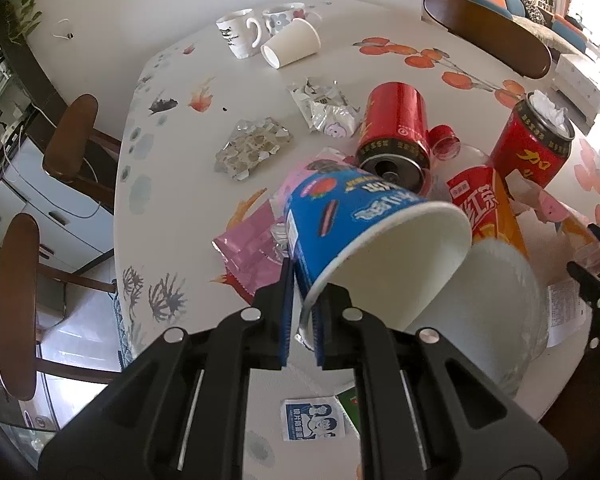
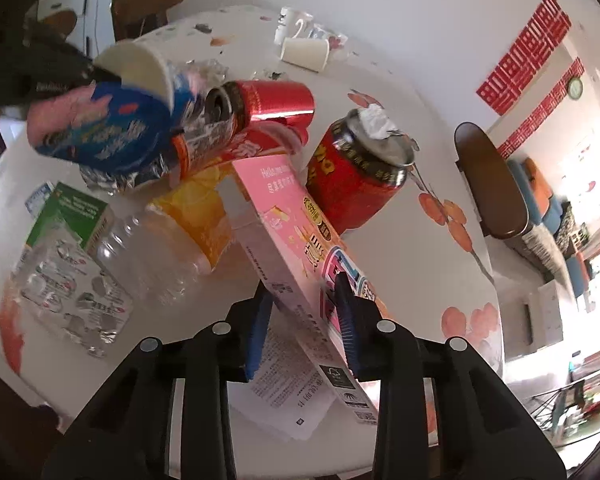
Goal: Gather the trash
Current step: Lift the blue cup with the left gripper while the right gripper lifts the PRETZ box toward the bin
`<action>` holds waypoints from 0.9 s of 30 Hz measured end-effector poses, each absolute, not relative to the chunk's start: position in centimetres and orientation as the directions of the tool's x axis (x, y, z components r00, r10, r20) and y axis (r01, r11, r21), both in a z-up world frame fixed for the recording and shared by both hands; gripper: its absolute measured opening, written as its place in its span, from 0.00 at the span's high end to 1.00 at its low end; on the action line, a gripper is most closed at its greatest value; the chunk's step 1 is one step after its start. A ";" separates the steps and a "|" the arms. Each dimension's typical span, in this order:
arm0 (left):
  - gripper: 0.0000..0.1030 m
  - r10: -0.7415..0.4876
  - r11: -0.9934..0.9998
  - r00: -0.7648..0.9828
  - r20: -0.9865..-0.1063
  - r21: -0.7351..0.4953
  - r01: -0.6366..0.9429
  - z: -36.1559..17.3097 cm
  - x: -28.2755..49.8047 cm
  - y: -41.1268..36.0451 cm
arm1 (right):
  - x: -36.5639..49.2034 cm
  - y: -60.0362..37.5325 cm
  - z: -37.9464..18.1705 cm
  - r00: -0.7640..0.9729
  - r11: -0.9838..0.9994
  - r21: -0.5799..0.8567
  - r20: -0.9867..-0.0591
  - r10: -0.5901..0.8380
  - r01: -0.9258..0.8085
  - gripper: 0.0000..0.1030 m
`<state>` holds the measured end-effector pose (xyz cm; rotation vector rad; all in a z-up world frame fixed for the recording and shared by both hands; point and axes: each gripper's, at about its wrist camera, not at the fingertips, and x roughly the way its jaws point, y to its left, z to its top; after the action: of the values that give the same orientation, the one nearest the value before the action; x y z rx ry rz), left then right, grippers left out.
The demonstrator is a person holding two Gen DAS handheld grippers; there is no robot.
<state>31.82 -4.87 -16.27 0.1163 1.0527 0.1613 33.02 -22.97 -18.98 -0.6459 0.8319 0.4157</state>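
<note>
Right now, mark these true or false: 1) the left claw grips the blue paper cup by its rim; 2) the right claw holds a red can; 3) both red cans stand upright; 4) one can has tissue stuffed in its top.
1) True: the left claw pinches the blue paper cup at its rim.
2) False: the right claw holds the pink box.
3) False: one red can lies on its side.
4) True: the upright can.

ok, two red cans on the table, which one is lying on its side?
The red can beside the held blue cup, its opened top facing the left wrist camera. The other red can stands upright, with white tissue stuffed in its mouth.
</note>
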 end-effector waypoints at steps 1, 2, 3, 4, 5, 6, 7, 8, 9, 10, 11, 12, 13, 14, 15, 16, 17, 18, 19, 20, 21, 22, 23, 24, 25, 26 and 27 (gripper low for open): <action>0.93 0.190 0.982 0.488 -0.852 0.174 -0.078 -16.2 31.8 -4.8 | 33.1 -23.2 -18.6 0.609 0.740 -0.349 -0.786 0.103 -0.575 0.70; 0.93 0.192 0.981 0.490 -0.850 0.176 -0.080 -16.1 31.8 -4.8 | 33.1 -23.2 -18.4 0.609 0.743 -0.344 -0.786 0.106 -0.574 0.71; 0.94 0.194 0.981 0.491 -0.849 0.177 -0.083 -16.0 31.7 -4.8 | 33.0 -23.4 -18.1 0.610 0.747 -0.339 -0.785 0.111 -0.572 0.71; 0.94 0.197 0.980 0.495 -0.846 0.176 -0.088 -15.8 31.7 -4.8 | 33.1 -23.5 -17.8 0.608 0.750 -0.331 -0.785 0.117 -0.572 0.72; 0.94 0.197 0.980 0.496 -0.846 0.176 -0.089 -15.7 31.6 -4.8 | 33.1 -23.7 -17.4 0.607 0.758 -0.321 -0.785 0.122 -0.568 0.73; 0.94 0.201 0.979 0.501 -0.842 0.179 -0.093 -15.5 31.5 -4.8 | 33.0 -23.8 -17.1 0.608 0.764 -0.313 -0.784 0.128 -0.564 0.73; 0.94 0.204 0.979 0.504 -0.839 0.181 -0.095 -15.4 31.4 -4.8 | 32.9 -23.9 -16.7 0.605 0.770 -0.301 -0.785 0.135 -0.563 0.74; 0.94 0.203 0.979 0.506 -0.838 0.180 -0.095 -15.2 31.3 -4.7 | 33.0 -24.2 -16.2 0.604 0.779 -0.286 -0.784 0.144 -0.557 0.74; 0.94 0.204 0.979 0.509 -0.836 0.180 -0.097 -15.0 31.2 -4.7 | 33.0 -24.4 -15.8 0.601 0.786 -0.272 -0.785 0.153 -0.556 0.75; 0.94 0.204 0.979 0.512 -0.834 0.179 -0.099 -14.8 31.1 -4.7 | 33.0 -24.5 -15.4 0.597 0.792 -0.254 -0.785 0.167 -0.555 0.76; 0.94 0.206 0.979 0.515 -0.832 0.179 -0.101 -14.6 30.9 -4.6 | 32.9 -24.6 -15.1 0.594 0.798 -0.240 -0.785 0.175 -0.552 0.77; 0.94 0.206 0.978 0.518 -0.830 0.178 -0.104 -14.4 30.8 -4.6 | 32.8 -24.8 -14.6 0.590 0.806 -0.222 -0.785 0.186 -0.549 0.77; 0.94 0.206 0.979 0.522 -0.828 0.176 -0.106 -14.2 30.7 -4.5 | 32.8 -24.9 -14.4 0.588 0.809 -0.212 -0.785 0.193 -0.548 0.78; 0.94 0.207 0.978 0.525 -0.826 0.178 -0.107 -13.9 30.6 -4.5 | 32.7 -25.0 -14.1 0.583 0.813 -0.200 -0.787 0.200 -0.548 0.79; 0.94 0.208 0.978 0.527 -0.824 0.178 -0.107 -13.7 30.5 -4.5 | 32.6 -25.1 -13.8 0.579 0.815 -0.185 -0.787 0.212 -0.549 0.79; 0.94 0.207 0.978 0.533 -0.821 0.177 -0.108 -13.4 30.3 -4.5 | 32.4 -25.2 -13.5 0.573 0.816 -0.170 -0.788 0.224 -0.553 0.79; 0.94 0.205 0.979 0.534 -0.820 0.175 -0.108 -13.2 30.2 -4.4 | 32.2 -25.2 -13.3 0.568 0.816 -0.159 -0.790 0.233 -0.556 0.79; 0.94 0.207 0.978 0.538 -0.817 0.174 -0.112 -12.9 30.1 -4.4 | 32.0 -25.3 -13.1 0.562 0.818 -0.143 -0.790 0.245 -0.558 0.79; 0.94 0.206 0.978 0.543 -0.814 0.172 -0.114 -12.6 29.8 -4.4 | 31.9 -25.3 -12.8 0.555 0.818 -0.129 -0.791 0.256 -0.560 0.79; 0.94 0.203 0.979 0.546 -0.813 0.167 -0.115 -12.4 29.7 -4.4 | 31.7 -25.3 -12.6 0.556 0.820 -0.120 -0.788 0.265 -0.560 0.79; 0.94 0.200 0.980 0.547 -0.813 0.164 -0.115 -12.2 29.6 -4.4 | 31.7 -25.3 -12.4 0.556 0.820 -0.114 -0.786 0.271 -0.560 0.79; 0.94 0.201 0.979 0.548 -0.812 0.168 -0.112 -12.1 29.5 -4.5 | 31.5 -25.3 -12.2 0.557 0.822 -0.110 -0.784 0.274 -0.559 0.79; 0.94 0.203 0.979 0.553 -0.808 0.171 -0.111 -11.8 29.3 -4.6 | 31.4 -25.3 -12.0 0.560 0.822 -0.109 -0.781 0.277 -0.559 0.79; 0.94 0.203 0.979 0.557 -0.805 0.170 -0.111 -11.7 29.1 -4.6 | 31.4 -25.3 -11.9 0.560 0.823 -0.103 -0.779 0.283 -0.559 0.79; 0.94 0.203 0.979 0.559 -0.804 0.171 -0.110 -11.5 28.9 -4.7 | 31.2 -25.4 -11.6 0.558 0.825 -0.088 -0.775 0.295 -0.558 0.79; 0.94 0.202 0.979 0.562 -0.802 0.168 -0.113 -11.3 28.7 -4.7 | 31.1 -25.4 -11.3 0.560 0.827 -0.080 -0.772 0.301 -0.556 0.79; 0.94 0.201 0.980 0.567 -0.798 0.165 -0.116 -11.0 28.4 -4.7 | 31.0 -25.5 -11.0 0.565 0.829 -0.076 -0.765 0.307 -0.554 0.79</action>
<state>28.45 -4.74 -11.03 0.0974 0.9496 0.1868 30.95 -25.45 -11.03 -0.3256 0.8263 0.5168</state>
